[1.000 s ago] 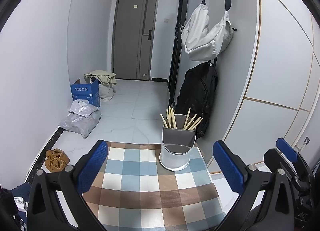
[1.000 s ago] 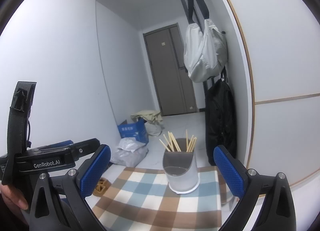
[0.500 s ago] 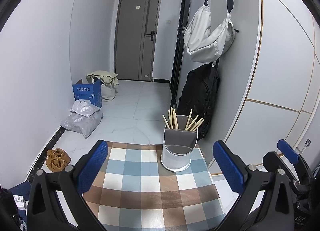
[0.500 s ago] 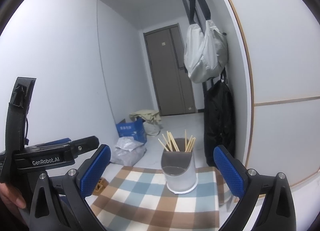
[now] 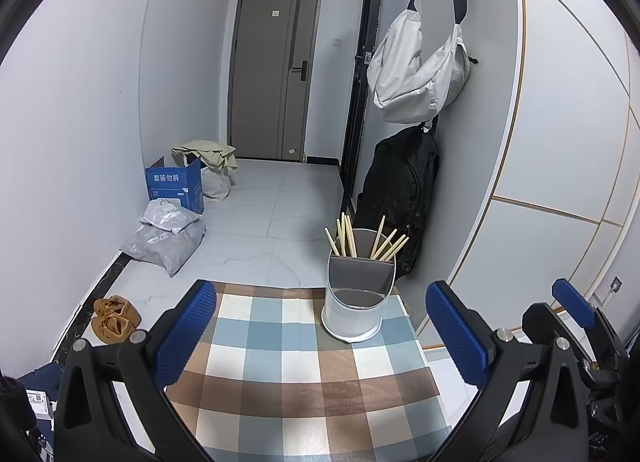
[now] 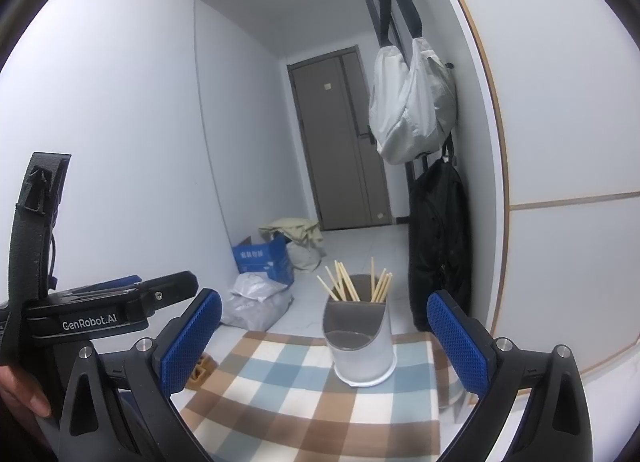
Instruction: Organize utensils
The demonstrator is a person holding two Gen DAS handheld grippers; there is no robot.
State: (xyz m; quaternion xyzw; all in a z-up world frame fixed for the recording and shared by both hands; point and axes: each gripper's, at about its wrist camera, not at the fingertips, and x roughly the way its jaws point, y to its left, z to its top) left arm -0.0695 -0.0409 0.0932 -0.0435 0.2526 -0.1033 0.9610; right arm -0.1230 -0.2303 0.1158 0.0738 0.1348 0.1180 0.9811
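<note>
Chopsticks (image 5: 362, 240) stand in the holder (image 5: 356, 302); both grippers, left gripper (image 5: 320, 338) and right gripper (image 6: 324, 346), hover spread and empty, so withdraw without bumping it.

cloth (image 5: 280, 346): blue/brown/white checks | holder (image 5: 354, 302): white, grey inside | chopsticks (image 5: 348, 240): pale wood | pads (image 5: 184, 332): blue | box (image 5: 174, 182): blue | backpack (image 5: 400, 186): black

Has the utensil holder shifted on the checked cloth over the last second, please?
No. The utensil holder stands at the same far right corner of the checked cloth; only the cameras drifted slightly.
</note>
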